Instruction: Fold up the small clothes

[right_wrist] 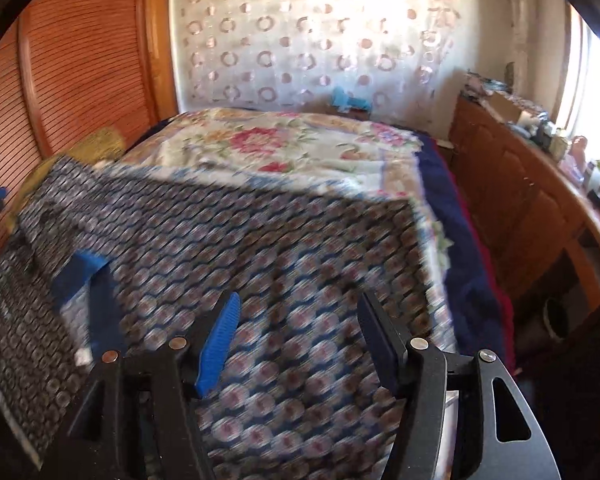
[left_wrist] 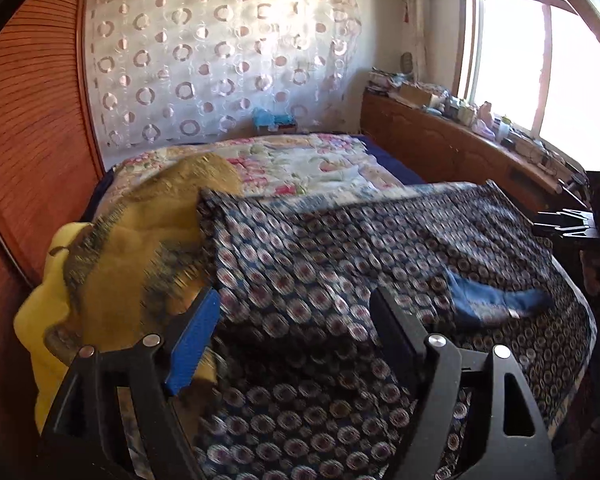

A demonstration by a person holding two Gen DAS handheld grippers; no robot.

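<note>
A dark blue garment with a round medallion print (left_wrist: pixel 340 248) lies spread over the near part of the bed. Its plain blue neck lining (left_wrist: pixel 488 300) with a small white tag shows toward the right. My left gripper (left_wrist: pixel 296 296) hovers open just above the garment's near left part, with nothing between its blue pad and black finger. In the right wrist view the same garment (right_wrist: pixel 260 240) fills the foreground and the blue lining (right_wrist: pixel 80 272) sits at the left. My right gripper (right_wrist: pixel 298 298) is open over the cloth and holds nothing; it also shows at the right edge of the left wrist view (left_wrist: pixel 568 220).
A mustard cloth (left_wrist: pixel 140 240) over something yellow (left_wrist: pixel 40 320) is heaped at the bed's left, against a louvred wooden door (left_wrist: pixel 28 120). A floral quilt (right_wrist: pixel 292 148) covers the far half of the bed. A cluttered wooden cabinet (left_wrist: pixel 460 148) runs under the window on the right.
</note>
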